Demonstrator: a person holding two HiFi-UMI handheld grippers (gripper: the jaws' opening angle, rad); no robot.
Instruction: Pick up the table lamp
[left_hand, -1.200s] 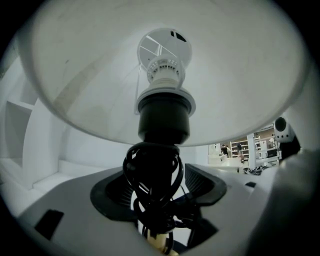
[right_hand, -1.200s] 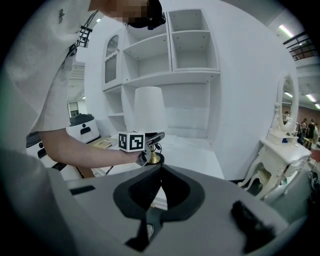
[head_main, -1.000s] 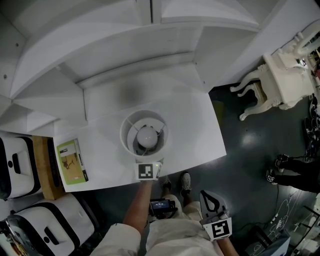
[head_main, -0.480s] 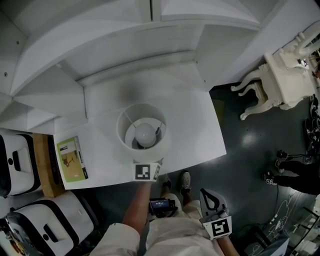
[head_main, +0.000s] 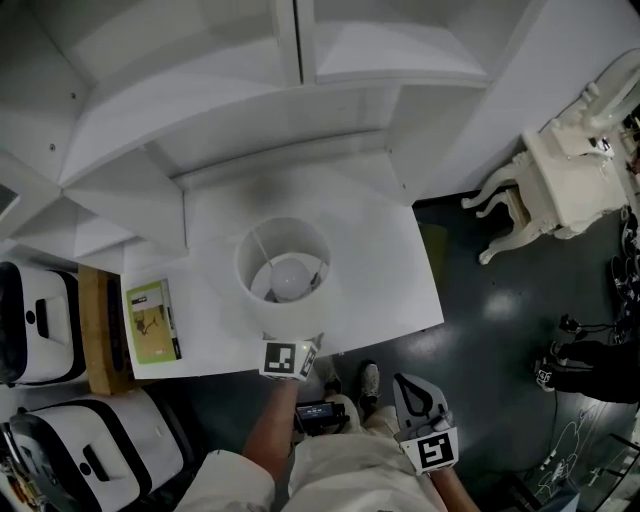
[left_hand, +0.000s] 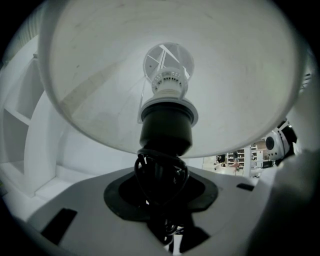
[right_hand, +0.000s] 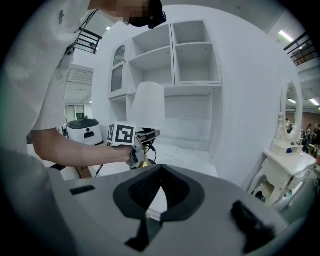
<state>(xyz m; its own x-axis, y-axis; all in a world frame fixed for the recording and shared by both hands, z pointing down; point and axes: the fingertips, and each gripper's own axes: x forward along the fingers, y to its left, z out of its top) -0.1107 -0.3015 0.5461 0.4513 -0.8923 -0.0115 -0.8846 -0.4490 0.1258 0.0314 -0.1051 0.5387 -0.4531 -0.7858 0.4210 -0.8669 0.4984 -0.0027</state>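
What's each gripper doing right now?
Left gripper: jaws just closed, gripping the white-shaded table lamp.
Right gripper: closed, holding nothing.

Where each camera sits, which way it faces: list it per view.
Head view: head-mounted, steeply down at the table lamp; left gripper, right gripper, forearm, legs show.
Left gripper view: on that gripper, under the lampshade; jaws have just been closing, gripping the lamp.
Right gripper view: on that gripper, toward the shelves; jaws together, empty.
All share the lamp.

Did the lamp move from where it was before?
Yes. The lamp has come up toward the camera; it now reaches nearer the desk's front edge.
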